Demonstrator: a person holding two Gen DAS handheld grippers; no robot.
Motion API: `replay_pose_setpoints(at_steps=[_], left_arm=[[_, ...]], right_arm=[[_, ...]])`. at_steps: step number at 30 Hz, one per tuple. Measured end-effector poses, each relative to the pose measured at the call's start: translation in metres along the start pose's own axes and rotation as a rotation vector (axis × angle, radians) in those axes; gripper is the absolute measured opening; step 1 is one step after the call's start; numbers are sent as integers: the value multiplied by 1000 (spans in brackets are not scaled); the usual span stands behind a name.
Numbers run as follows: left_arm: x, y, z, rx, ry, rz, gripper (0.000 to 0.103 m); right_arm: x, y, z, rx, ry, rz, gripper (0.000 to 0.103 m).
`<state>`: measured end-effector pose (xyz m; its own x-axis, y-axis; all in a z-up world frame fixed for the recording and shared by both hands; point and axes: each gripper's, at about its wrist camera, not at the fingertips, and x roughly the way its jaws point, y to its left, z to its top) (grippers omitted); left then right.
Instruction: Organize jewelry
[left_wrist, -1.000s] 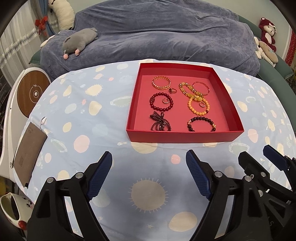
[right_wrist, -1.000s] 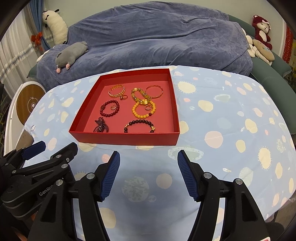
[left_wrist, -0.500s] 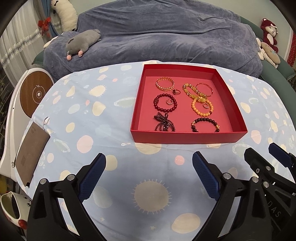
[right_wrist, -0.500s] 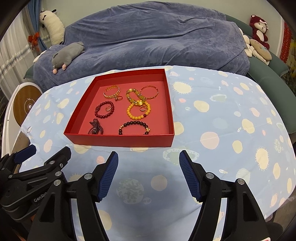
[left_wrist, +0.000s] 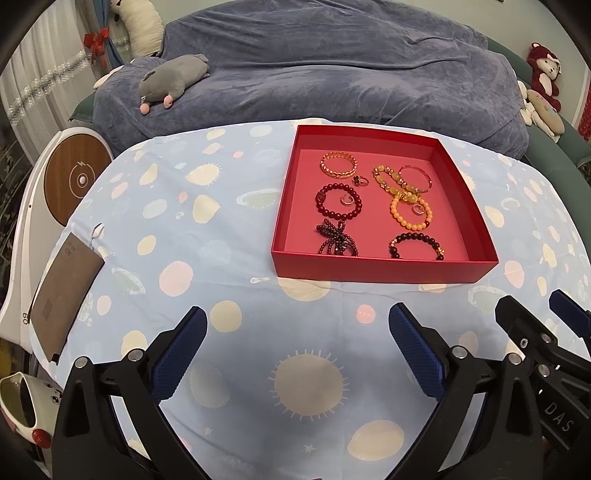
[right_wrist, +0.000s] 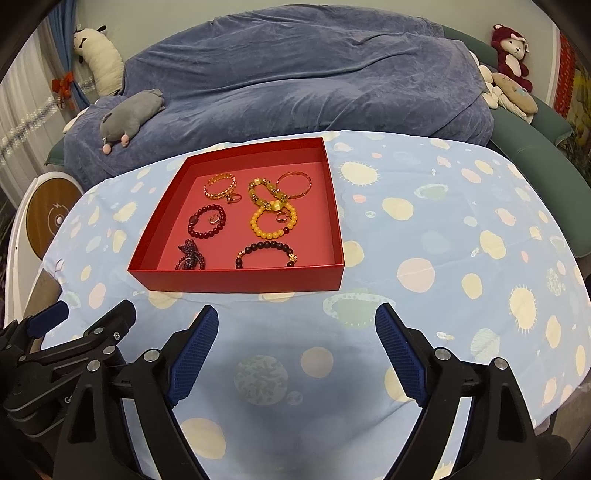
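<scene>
Bench (left_wrist: 229, 229), under a pale blue cloth printed with suns and planets, carries everything. Behind it, a sofa under a blue-grey throw (right_wrist: 295, 74) with a grey plush animal (right_wrist: 129, 114).

Red shallow box (right_wrist: 240, 282) sits on the far middle of the bench, open-topped, no dividers visible. All the jewelry lies inside it, none on the cloth.

Contents:
- gold link bracelet (left_wrist: 338, 165), far left
- thin gold bangle (left_wrist: 415, 177), far right, overlapping a yellow-green bead strand (left_wrist: 391, 182)
- dark red bead bracelet (left_wrist: 338, 203) ringing a small ring (left_wrist: 346, 199)
- orange bead bracelet (left_wrist: 410, 213) ringing another ring (left_wrist: 418, 209)
- black bead bracelet (left_wrist: 417, 245), near right
- tangled dark purple bead bundle (left_wrist: 336, 240), near left
- a loose dark-stone ring (left_wrist: 359, 181) beside the gold link bracelet

Left gripper (left_wrist: 295, 332): jaws opening, close to full spread, nothing between them. Right gripper (right_wrist: 295, 332): jaws opening, also empty. Both hover over bare cloth short of the box's near wall, tilted down.

Judgement: no piece is picked yet; the approach is the step in hand. Advice: clear the near wall from above before descending. Start with a free-lying item such as the black bead bracelet. Pinch across one side of the loop, not the whole ring. Leave the overlapped bangle and strand until neighbours are out.
</scene>
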<state>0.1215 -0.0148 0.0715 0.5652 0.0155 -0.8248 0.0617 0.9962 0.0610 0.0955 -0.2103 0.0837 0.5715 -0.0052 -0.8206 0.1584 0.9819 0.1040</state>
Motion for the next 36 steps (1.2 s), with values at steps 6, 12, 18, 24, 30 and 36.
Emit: replay_pose_setpoints(at_steps=[6,12,18,24,30,36], left_arm=[[-2,2,-2,-2,-5,12,95],[-1,3,-3,1,-7,16,96],[-1,3,-5,3,-9,12,96],[-2,2,-6,6,-8,16,96],[-1,2,-6,9,-8,18,96],[-1,2,-7,7,-4,18,96]], right_arm=[[-3,1,-2,-16,-12,-8,94],[-4,1,-3,-20,-11,-6,96],[-2,1,-4,-16,-4,-7,96],[-2,1,-5,-17,-6,-19,96],[-2,1,-5,-19,-9,-23,96],[-3,-1,-6,-25,-12,-31,96]])
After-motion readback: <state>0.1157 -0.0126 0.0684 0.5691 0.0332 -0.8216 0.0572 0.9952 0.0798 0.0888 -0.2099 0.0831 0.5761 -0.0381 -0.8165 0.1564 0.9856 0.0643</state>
